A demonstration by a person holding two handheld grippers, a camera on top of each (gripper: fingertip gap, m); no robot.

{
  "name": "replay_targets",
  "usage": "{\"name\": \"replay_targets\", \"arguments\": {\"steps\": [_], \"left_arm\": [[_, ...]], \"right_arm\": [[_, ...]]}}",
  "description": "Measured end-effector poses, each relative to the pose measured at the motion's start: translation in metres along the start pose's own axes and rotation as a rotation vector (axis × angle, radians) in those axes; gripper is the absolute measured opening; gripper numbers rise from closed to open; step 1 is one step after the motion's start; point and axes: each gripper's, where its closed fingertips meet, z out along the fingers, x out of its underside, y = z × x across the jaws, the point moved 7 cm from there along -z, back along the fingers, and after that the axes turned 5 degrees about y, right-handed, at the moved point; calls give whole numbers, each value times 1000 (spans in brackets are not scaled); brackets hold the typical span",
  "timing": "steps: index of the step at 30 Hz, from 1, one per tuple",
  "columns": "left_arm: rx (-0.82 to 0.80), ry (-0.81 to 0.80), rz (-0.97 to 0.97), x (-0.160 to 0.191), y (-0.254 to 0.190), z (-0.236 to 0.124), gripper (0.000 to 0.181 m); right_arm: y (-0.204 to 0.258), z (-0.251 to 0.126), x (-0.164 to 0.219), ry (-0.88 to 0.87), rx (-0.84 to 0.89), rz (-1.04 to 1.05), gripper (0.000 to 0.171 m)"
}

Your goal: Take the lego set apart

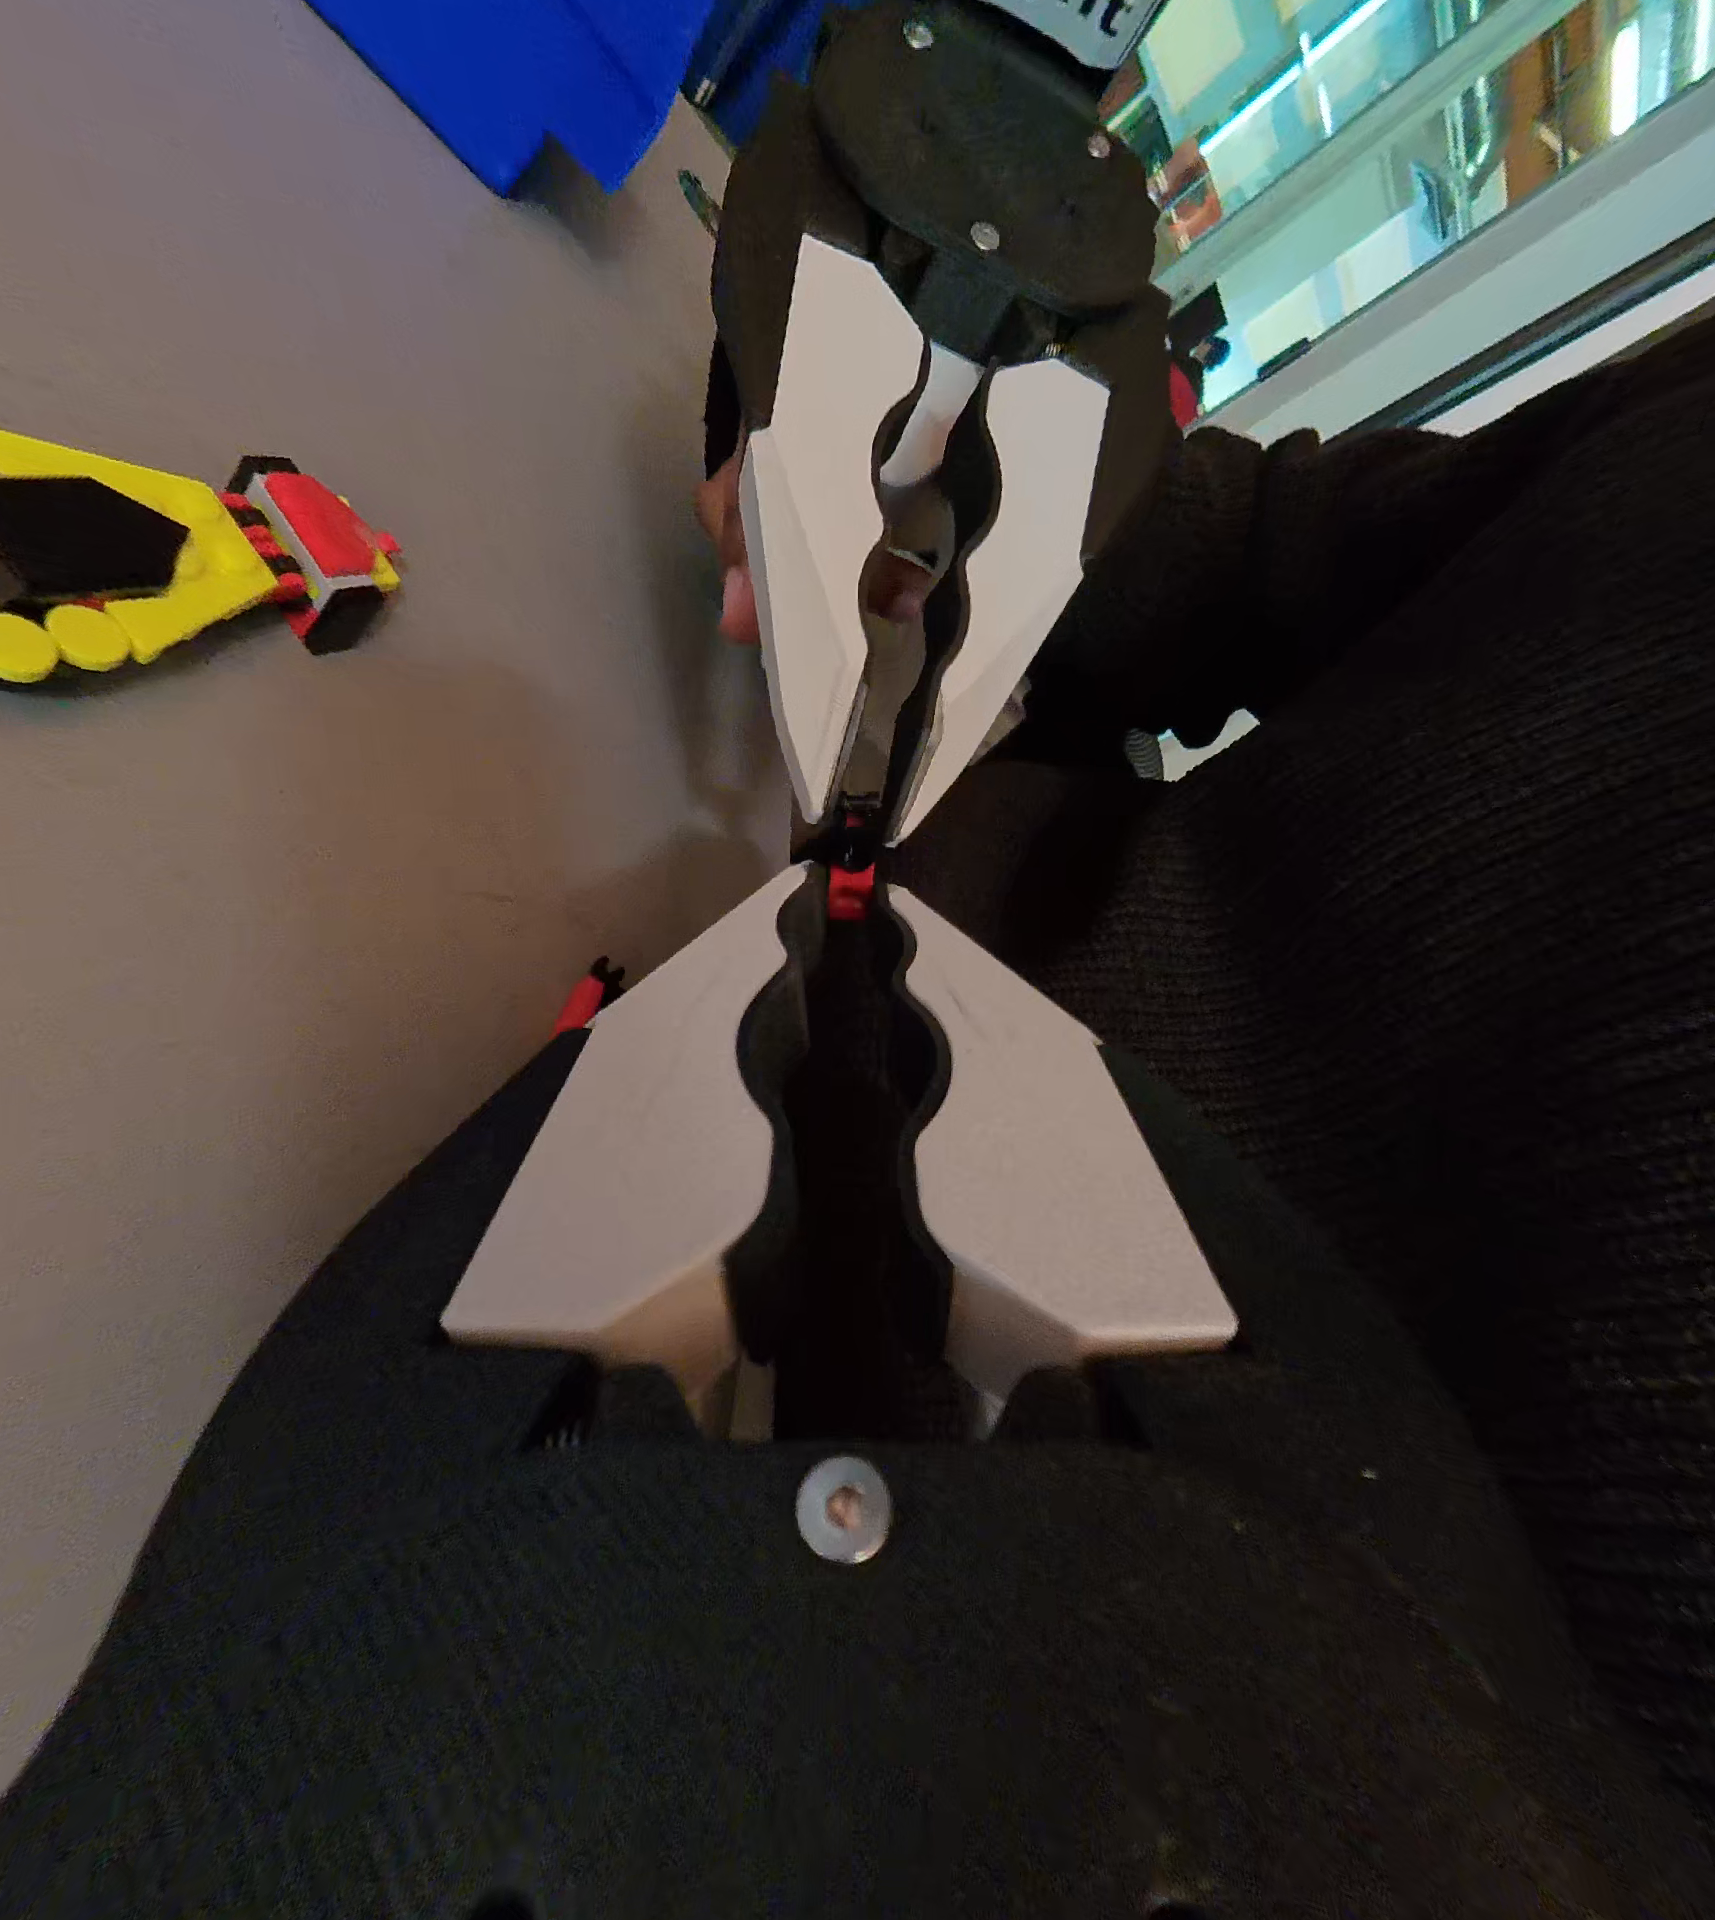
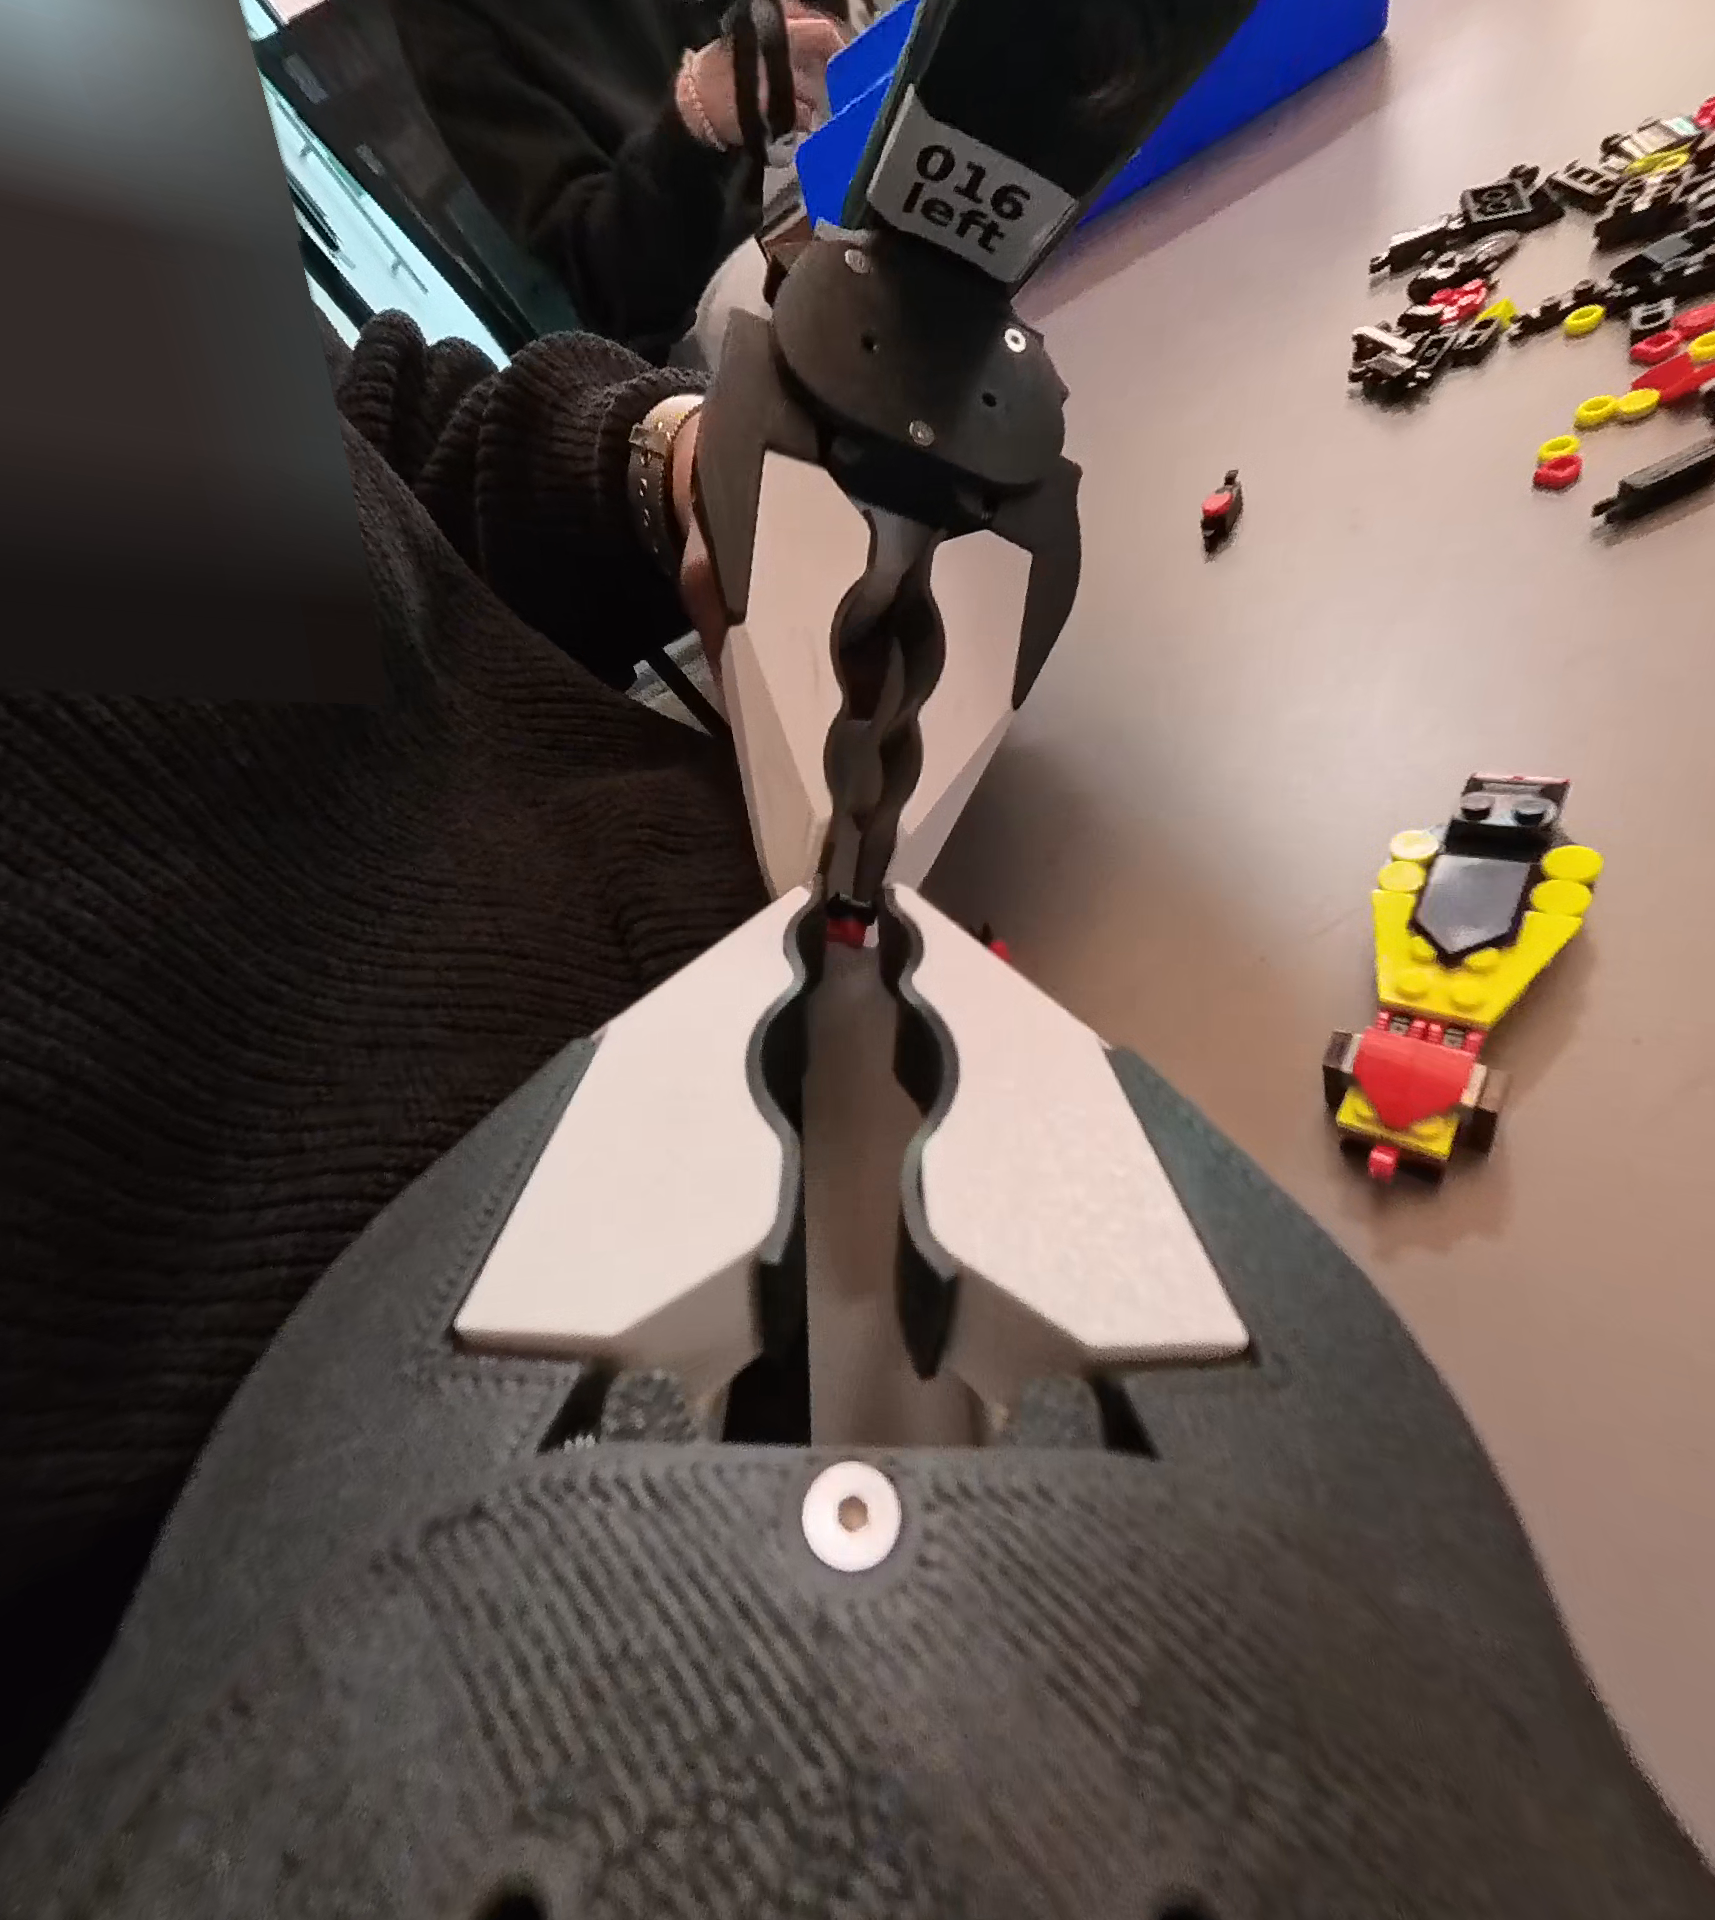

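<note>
**Small red-and-black piece, gripped tip to tip**

- Left tool [image 1: 848,883]: jaws together, clamped on the red end of a small piece [image 1: 848,891]; held above the surface [image 1: 209,1039].
- Right tool [image 2: 851,914]: meets the left tool nose to nose; jaws closed on the piece's black end — a pull-apart looks to be in hand.
- Car body [image 2: 1435,987]: yellow, red and black, partly stripped; lies flat on the surface, well apart from both tools.
- Loose parts [image 2: 1611,301]: a scatter at the far side, near a blue bin [image 2: 1279,94]; one stray red-black bit [image 2: 1220,506] lies alone between.
- Risks, as judged: the piece is tiny and each grip covers only a sliver; an off-axis pull could slip a tip off — the piece would drop or spring away; a sudden release could send halves flying to the floor.
</note>
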Motion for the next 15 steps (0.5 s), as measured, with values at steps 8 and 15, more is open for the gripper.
{"name": "replay_targets", "arguments": {"steps": [8,15], "left_arm": [[20,-75,-8,-6,1,-10,5],[12,-33,37,-3,-2,-6,5]], "right_arm": [[-3,-3,5,4,-56,91,7],[2,6,12,77,-106,100,9]]}}
